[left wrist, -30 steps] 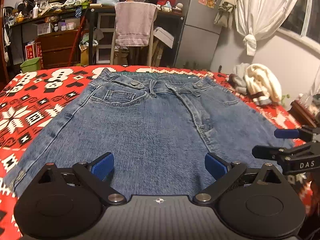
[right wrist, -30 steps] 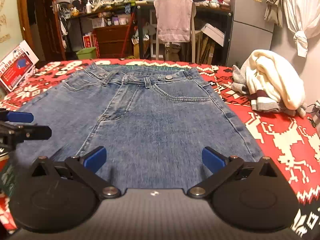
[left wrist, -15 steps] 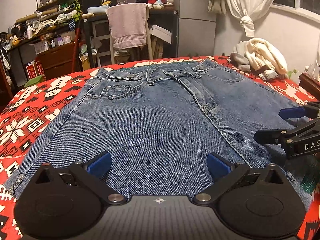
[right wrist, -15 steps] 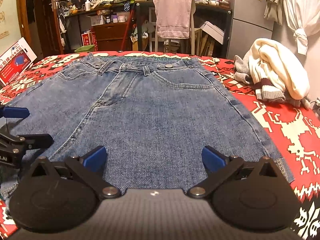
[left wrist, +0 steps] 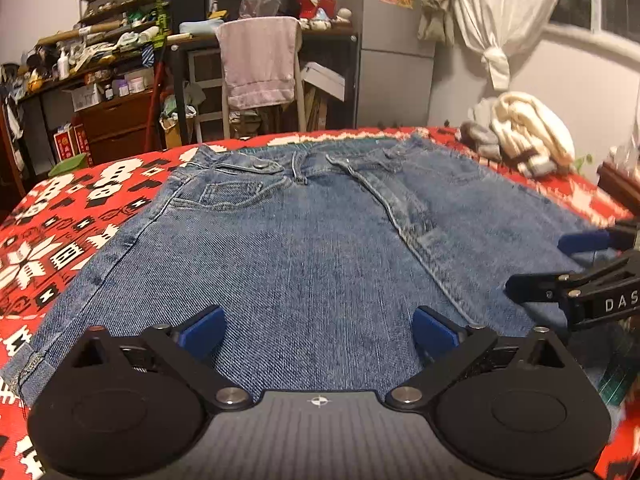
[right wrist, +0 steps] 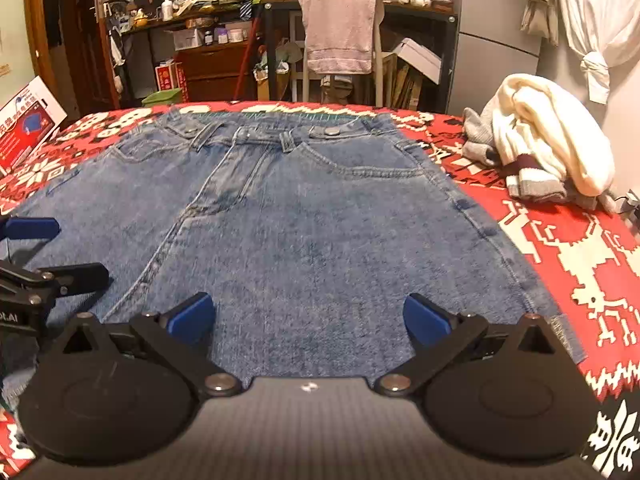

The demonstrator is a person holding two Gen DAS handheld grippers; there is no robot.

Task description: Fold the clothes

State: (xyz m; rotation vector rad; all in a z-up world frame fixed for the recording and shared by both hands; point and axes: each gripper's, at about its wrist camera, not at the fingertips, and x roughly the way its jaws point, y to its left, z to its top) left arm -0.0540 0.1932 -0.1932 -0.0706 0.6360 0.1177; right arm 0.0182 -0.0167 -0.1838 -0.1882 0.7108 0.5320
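Blue denim shorts (left wrist: pixel 320 248) lie flat, waistband at 12 o'clock, on a red patterned worktop (left wrist: pixel 60 224). Left tool (left wrist: pixel 318 330) and right tool (right wrist: pixel 306 318) hover at the hem edge, both spread wide, holding nothing. Cream sweater (right wrist: pixel 552 136) sits at 2 o'clock.

jeans (left wrist: pixel 320 248): coarse twilled denim, matt, ahead of the hand-held gripper (left wrist: pixel 318 330)
blanket (left wrist: pixel 60 232): woven patterned cloth beneath
pads (left wrist: pixel 202 330): smooth blue plastic

Denim shorts (right wrist: pixel 304 216) spread flat on red patterned blanket (right wrist: pixel 568 256), right tool (right wrist: pixel 306 320) wide open above hem, left tool (right wrist: pixel 36 252) at left edge, cream sweater (right wrist: pixel 552 136) heaped right
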